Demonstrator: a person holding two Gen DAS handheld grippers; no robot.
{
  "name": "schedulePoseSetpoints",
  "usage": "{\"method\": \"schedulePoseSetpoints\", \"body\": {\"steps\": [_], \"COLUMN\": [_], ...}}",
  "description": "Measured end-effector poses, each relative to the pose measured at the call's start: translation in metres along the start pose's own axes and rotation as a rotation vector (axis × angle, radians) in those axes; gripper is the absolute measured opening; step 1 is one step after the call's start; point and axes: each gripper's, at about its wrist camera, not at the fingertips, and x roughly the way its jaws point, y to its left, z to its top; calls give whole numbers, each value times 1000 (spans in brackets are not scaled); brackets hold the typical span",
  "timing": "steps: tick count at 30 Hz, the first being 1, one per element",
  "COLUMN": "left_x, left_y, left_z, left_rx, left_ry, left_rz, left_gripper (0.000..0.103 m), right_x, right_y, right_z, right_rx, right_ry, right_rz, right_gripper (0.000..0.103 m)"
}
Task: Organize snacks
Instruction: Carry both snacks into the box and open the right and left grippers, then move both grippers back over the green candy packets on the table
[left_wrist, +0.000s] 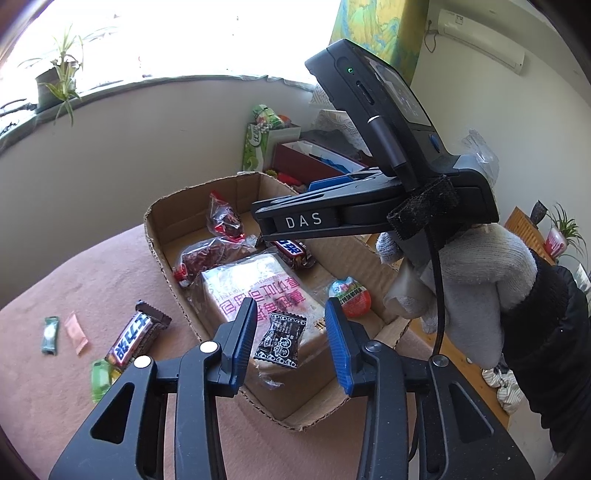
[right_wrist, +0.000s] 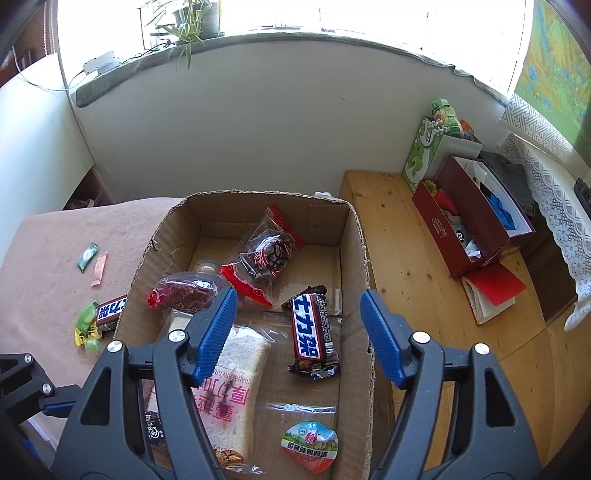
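In the lower middle of the left wrist view, the left tool (left_wrist: 291, 332) stands apart around a black candy packet (left_wrist: 280, 341); the right tool (right_wrist: 299, 325) gapes over the cardboard box (right_wrist: 354, 251).

A potted plant (right_wrist: 192, 18) is sitting on the windowsill at the top of the right wrist view. A red box (right_wrist: 476, 214) and green tissue box (right_wrist: 421, 155) are resting on the wooden floor (right_wrist: 424, 302) at upper right.

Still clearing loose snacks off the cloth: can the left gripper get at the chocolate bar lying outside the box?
Probably yes. The chocolate bar lies flat on the cloth beside the cardboard box, nothing on top. A green candy touches its near end. The left gripper is open over the box and would need to swing left.
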Motion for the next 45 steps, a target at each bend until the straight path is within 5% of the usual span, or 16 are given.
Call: {"method": "schedulePoseSetpoints", "body": {"steps": [14,25,36,45], "left_x": [-40,-82,-113,-118], "left_y": [23,91,174,211], "left_z": [-18,-48,-71,-78], "left_rx": [-32,-159,-309,-350], "left_ry": [-43,-67,-82,-83], "left_rz": [38,139,278,307], "left_gripper": [37,37,37,37], "right_x": [-31,-63,-85,-44], "right_y": [20,67,151,209], "right_z": [-8,-24,-49,-70], "right_rx": [15,-8,-92,-70], "right_ry": [-44,-97,-109,-17], "right_rz": [-4,35,186,296], "right_gripper": [76,76,76,76]}}
